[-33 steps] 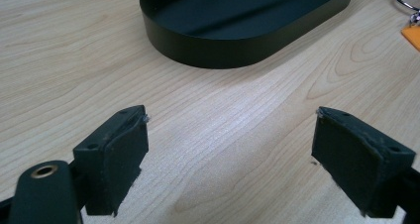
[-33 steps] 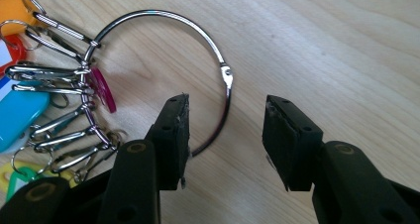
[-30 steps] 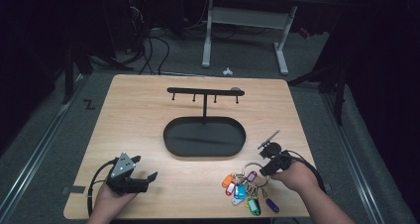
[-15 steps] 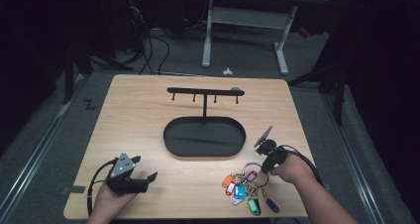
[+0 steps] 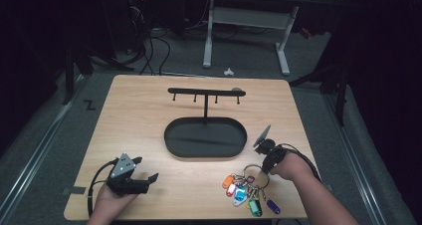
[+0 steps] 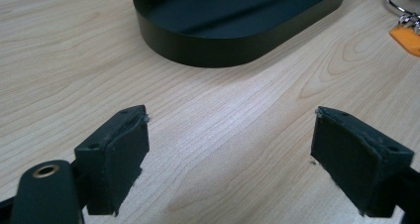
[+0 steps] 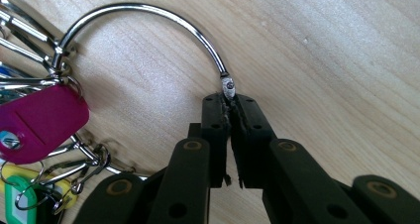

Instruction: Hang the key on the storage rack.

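grasping appears done: the right gripper [image 7: 229, 135] is closed tight on the key ring [image 7: 163, 16], near the table's front right edge [image 5: 278, 218]. a lift toward the hook stand [image 5: 205, 92] is judged next, over the tray [image 5: 171, 140]. the left gripper [image 6: 230, 159] is held wide open, empty.

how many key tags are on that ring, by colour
orange tag: 1
magenta tag: 1
light blue tag: 1
green tag: 1
dark blue tag: 1
yellow tag, tucked under the green one: 1
total: 6, all on the big ring
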Demonstrator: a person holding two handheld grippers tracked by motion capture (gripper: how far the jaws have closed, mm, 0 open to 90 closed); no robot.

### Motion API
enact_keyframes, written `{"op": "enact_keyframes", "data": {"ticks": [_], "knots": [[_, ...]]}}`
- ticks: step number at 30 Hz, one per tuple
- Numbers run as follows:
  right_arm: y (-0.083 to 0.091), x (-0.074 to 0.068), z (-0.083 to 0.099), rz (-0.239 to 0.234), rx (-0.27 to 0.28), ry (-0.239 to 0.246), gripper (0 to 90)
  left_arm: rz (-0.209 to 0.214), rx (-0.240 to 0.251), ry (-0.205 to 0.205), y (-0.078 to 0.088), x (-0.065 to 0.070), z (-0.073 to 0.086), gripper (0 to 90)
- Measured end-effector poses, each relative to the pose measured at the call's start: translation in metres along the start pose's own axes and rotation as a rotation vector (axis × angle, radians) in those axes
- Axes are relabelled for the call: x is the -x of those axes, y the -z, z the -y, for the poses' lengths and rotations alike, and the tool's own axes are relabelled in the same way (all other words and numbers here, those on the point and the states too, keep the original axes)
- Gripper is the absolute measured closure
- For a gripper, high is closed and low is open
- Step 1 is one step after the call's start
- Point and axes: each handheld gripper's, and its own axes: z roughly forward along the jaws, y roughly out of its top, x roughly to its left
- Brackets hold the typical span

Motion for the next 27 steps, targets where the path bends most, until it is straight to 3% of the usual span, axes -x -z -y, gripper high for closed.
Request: {"op": "enact_keyframes", "data": {"ticks": [5, 13, 21, 27], "knots": [[0.0, 0.004, 0.001, -0.021, 0.007, -0.028, 86.1, 0.005, 0.006, 0.004, 0.002, 0.0, -0.002, 15.2], [0.0, 0.003, 0.001, -0.012, 0.009, -0.022, 86.2, 0.018, 0.014, 0.005, -0.001, 0.0, -0.004, 14.5], [0.0, 0.002, 0.004, 0.003, 0.024, -0.007, 86.7, -0.002, 0.003, -0.008, 0.001, 0.002, -0.001, 14.9], [0.028, -0.004, 0.007, -0.014, 0.065, 0.01, 86.9, -0.006, -0.014, -0.015, -0.001, 0.001, 0.0, 15.2]]}}
